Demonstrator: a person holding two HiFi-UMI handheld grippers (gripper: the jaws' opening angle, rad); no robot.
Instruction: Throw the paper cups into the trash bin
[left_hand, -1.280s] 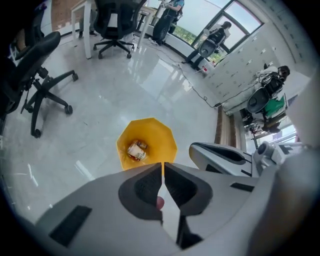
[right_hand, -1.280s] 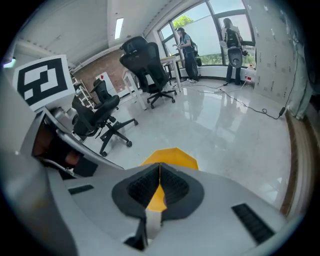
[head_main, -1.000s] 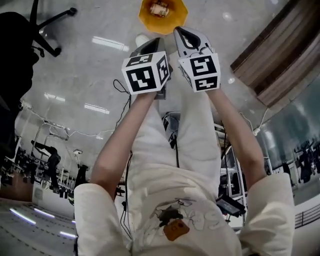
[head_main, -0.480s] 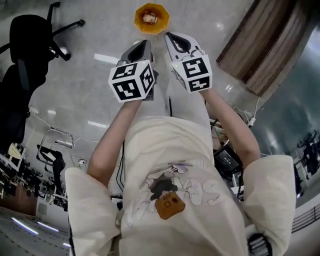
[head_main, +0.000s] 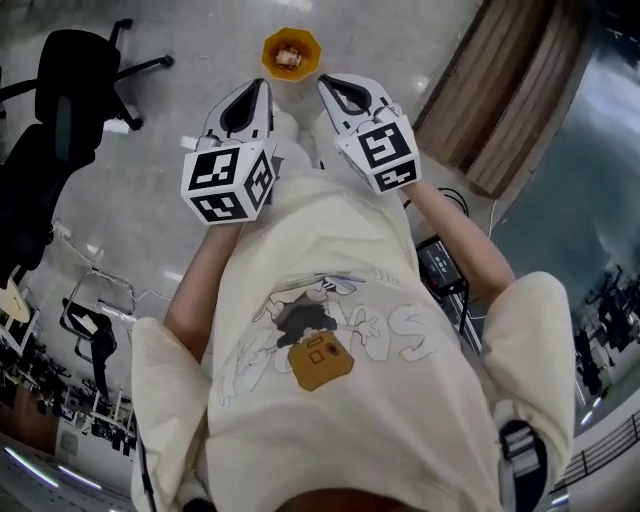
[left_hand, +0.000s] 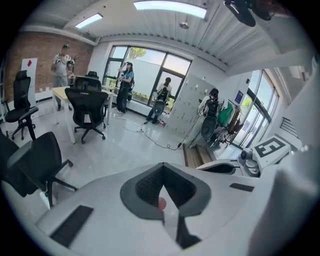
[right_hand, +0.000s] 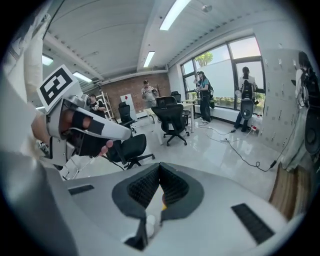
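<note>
Left hand-held gripper (head_main: 262, 86) and right hand-held gripper (head_main: 324, 82), both closed empty, angle down toward the trash bin (head_main: 291, 55).

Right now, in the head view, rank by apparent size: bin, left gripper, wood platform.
Largest: wood platform, though the frame's top edge cuts it.
Middle: left gripper; it is much nearer the camera, so its real size against the others is unsure.
Smallest: bin, down on the floor.
</note>
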